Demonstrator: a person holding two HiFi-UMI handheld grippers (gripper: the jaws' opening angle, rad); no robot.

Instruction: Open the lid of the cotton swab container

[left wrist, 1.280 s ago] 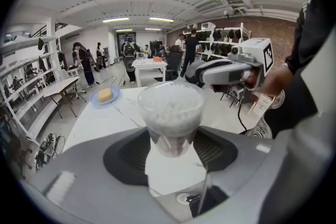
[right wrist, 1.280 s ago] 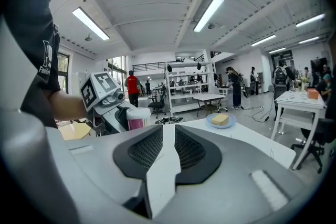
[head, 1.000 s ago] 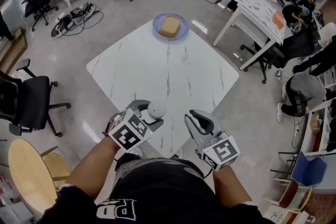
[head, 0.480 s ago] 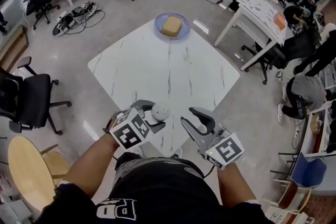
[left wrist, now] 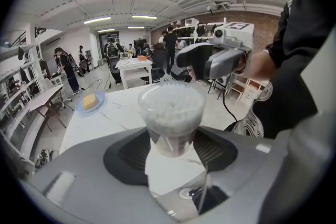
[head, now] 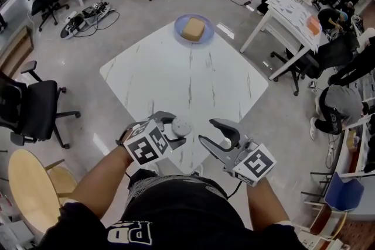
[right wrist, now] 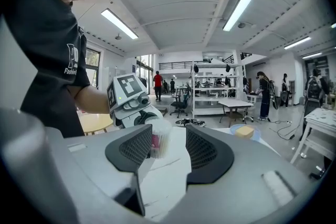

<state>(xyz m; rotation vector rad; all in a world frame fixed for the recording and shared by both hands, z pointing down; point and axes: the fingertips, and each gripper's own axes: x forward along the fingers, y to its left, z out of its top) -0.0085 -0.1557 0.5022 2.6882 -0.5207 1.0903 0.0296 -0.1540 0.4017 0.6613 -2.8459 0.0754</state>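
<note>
clear plastic forms the cotton swab container point(left wrist: 171, 113), a small round tub packed with white swab heads. the left tongs point(head: 173, 127) are clamped on its lower body, both pads pressing the wall. they hold it off the white marble surface point(head: 193, 79), above that surface's near corner. the right tongs point(right wrist: 169, 152) stand wide. their jaws have just been opening and nothing sits between the pads. the container lies just ahead of them, near but apart. no view shows whether the lid is seated or already lifted.

handling, as a judgement: the tub looks light and thin-walled, so it probably flexes under a hard squeeze, and its smooth side may slip. keep the left grip low on the body, clear of the rim. take the lid at its outer edge with the right tongs, on opposite sides, and apply modest force. a sudden release could scatter the swabs.
</note>
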